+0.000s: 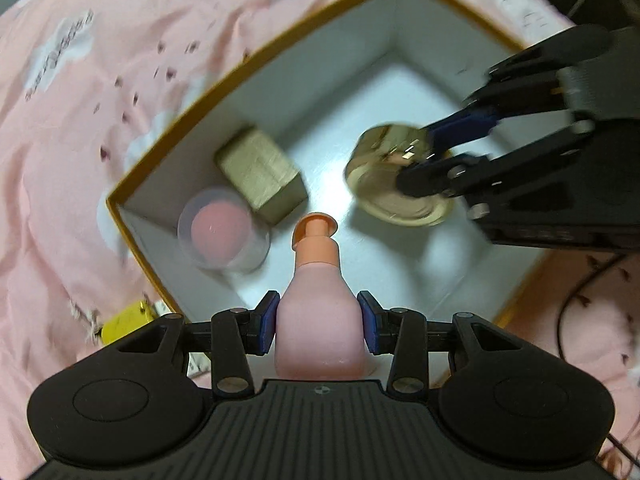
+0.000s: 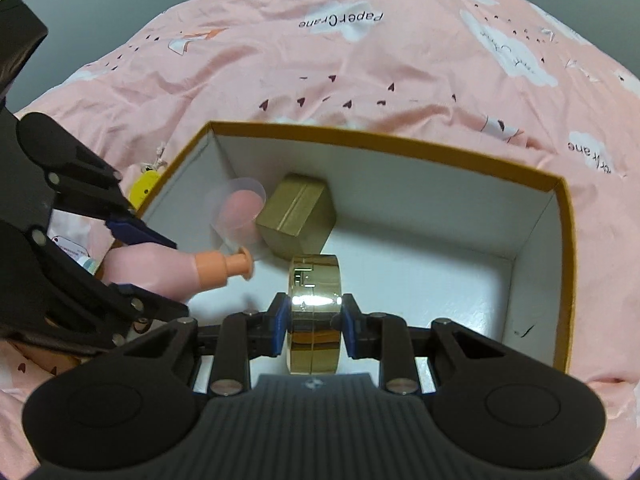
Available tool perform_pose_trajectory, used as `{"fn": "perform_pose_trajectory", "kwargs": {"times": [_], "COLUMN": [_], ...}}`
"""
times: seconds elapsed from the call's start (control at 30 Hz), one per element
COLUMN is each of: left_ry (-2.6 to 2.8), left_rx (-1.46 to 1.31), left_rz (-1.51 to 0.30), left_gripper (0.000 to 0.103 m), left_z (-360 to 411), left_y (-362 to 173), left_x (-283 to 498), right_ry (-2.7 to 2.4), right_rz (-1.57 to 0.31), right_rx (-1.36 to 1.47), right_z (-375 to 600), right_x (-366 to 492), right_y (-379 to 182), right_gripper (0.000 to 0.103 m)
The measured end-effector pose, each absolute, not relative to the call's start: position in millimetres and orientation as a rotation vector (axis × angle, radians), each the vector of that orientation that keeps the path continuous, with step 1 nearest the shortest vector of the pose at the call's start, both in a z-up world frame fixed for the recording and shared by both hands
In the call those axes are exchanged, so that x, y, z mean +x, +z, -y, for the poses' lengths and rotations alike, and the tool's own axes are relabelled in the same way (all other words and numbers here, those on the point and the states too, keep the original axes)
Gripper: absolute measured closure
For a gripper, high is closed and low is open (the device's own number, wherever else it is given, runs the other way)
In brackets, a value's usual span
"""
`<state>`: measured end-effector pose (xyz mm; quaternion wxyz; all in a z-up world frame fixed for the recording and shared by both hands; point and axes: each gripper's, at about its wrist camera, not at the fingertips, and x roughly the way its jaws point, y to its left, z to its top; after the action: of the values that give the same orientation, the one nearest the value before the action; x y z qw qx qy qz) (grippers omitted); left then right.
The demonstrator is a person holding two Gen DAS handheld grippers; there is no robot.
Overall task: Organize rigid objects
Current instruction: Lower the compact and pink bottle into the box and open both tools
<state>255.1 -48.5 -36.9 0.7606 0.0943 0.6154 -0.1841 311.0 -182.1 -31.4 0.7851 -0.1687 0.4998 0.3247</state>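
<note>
The left gripper [image 1: 319,322] is clamping a pink bottle [image 1: 320,320] between its blue pads, which are pressing on both sides of the bottle's body, so the jaws are standing only as wide as the bottle. The bottle's orange pump cap [image 1: 314,230] is pointing toward twelve o'clock in the left wrist view, reaching over the near edge of an open box [image 1: 248,60] with an orange rim and white inside walls. The box is sitting on a pink bedsheet [image 1: 80,160] printed with clouds and small dark shapes.

The right gripper [image 2: 314,320] is pinching a round gold tin [image 2: 314,312] on edge, its pads pressing against the two flat faces, so the jaws are nearly closed around that thin disc. In the left wrist view the tin is hanging at about two o'clock inside the box, above the white floor.

Inside the box, a gold-brown block [image 1: 260,170] is lying at about eleven o'clock, near the left wall. Just beside it, toward nine o'clock in the corner, a clear plastic jar [image 1: 222,232] with a pink ball inside is resting; whether the two are touching is hard to tell through the blur.

Outside the box at about eight o'clock, a small yellow thing [image 1: 124,322] is lying on the sheet, close to the box wall.
</note>
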Motion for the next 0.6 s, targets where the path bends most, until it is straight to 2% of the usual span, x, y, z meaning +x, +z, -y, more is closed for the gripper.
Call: {"fn": "perform_pose_trajectory", "kwargs": {"times": [0.37, 0.43, 0.47, 0.6], "left_ry": [-0.295, -0.288, -0.289, -0.304], "left_rx": [0.329, 0.335, 0.334, 0.325], "left_rz": [-1.426, -1.421, -1.416, -1.418], "left_gripper": [0.055, 0.052, 0.047, 0.046], "left_z": [65, 64, 63, 60], "left_y": [-72, -74, -73, -71], "left_x": [270, 272, 271, 270], "right_ry": [0.709, 0.711, 0.712, 0.715], "right_rz": [-1.117, -1.126, -1.13, -1.142], "right_rx": [-0.356, -0.352, -0.351, -0.347], "right_z": [185, 185, 185, 183], "right_x": [312, 312, 312, 310], "right_y": [-46, -48, -49, -50], "right_gripper": [0.076, 0.076, 0.076, 0.076]}}
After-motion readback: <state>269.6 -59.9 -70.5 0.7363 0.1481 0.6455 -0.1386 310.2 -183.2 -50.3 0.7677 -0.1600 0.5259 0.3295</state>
